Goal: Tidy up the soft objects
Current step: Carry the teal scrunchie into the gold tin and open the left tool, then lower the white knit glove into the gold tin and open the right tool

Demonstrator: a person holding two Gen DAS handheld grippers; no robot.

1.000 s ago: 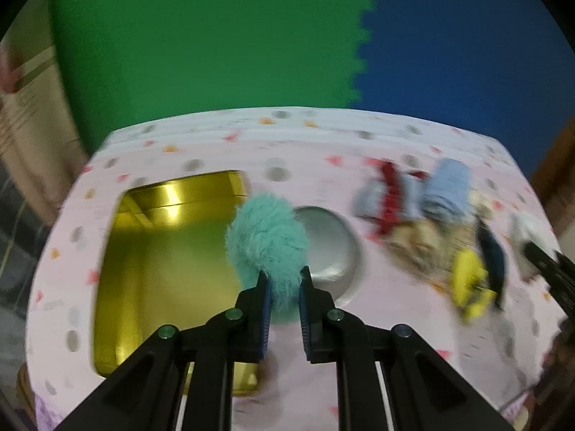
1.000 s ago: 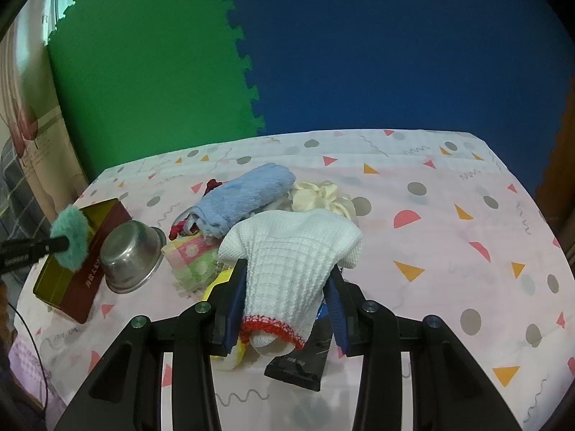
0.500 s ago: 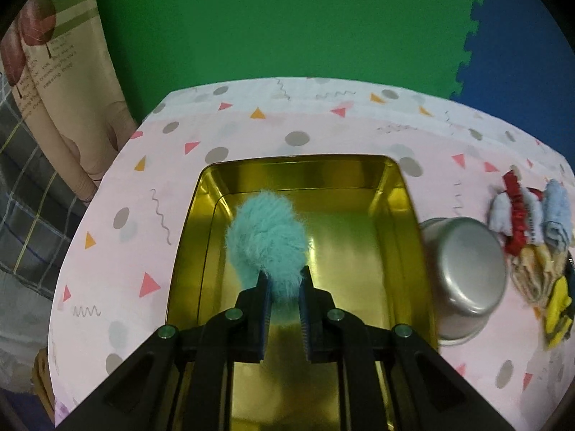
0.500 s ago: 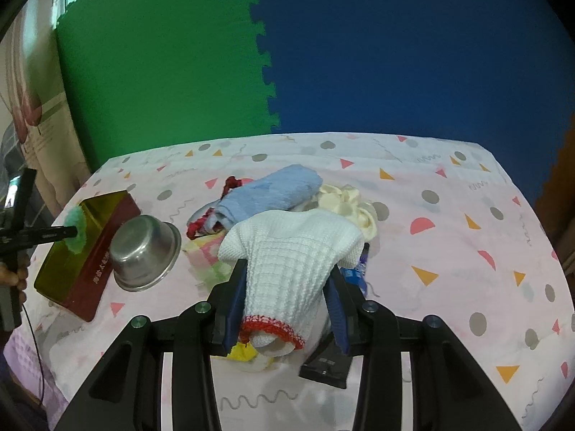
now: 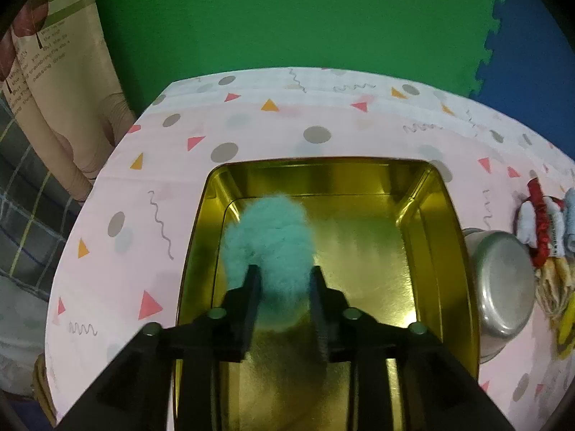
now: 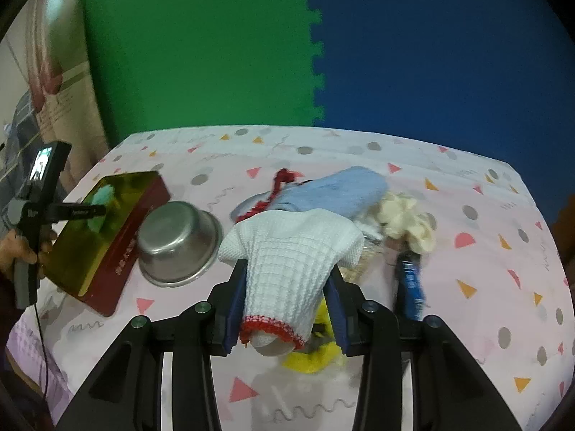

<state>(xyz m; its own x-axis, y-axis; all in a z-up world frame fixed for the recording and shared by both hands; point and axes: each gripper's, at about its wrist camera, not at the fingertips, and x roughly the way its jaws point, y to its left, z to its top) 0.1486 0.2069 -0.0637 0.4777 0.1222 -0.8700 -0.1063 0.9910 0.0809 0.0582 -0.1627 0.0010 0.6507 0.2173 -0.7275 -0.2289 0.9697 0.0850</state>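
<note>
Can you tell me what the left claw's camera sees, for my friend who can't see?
The left claw is opening around a teal pom-pom over a gold tin on a pink spotted tablecloth. A steel bowl sits right of the tin.

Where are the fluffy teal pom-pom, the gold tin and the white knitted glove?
Teal pom-pom [image 5: 267, 237]: left wrist view, middle of its fluff.
Gold tin [image 5: 363, 251]: left wrist view, bare shiny floor.
White knitted glove [image 6: 287, 255]: right wrist view, ribbed middle.
</note>
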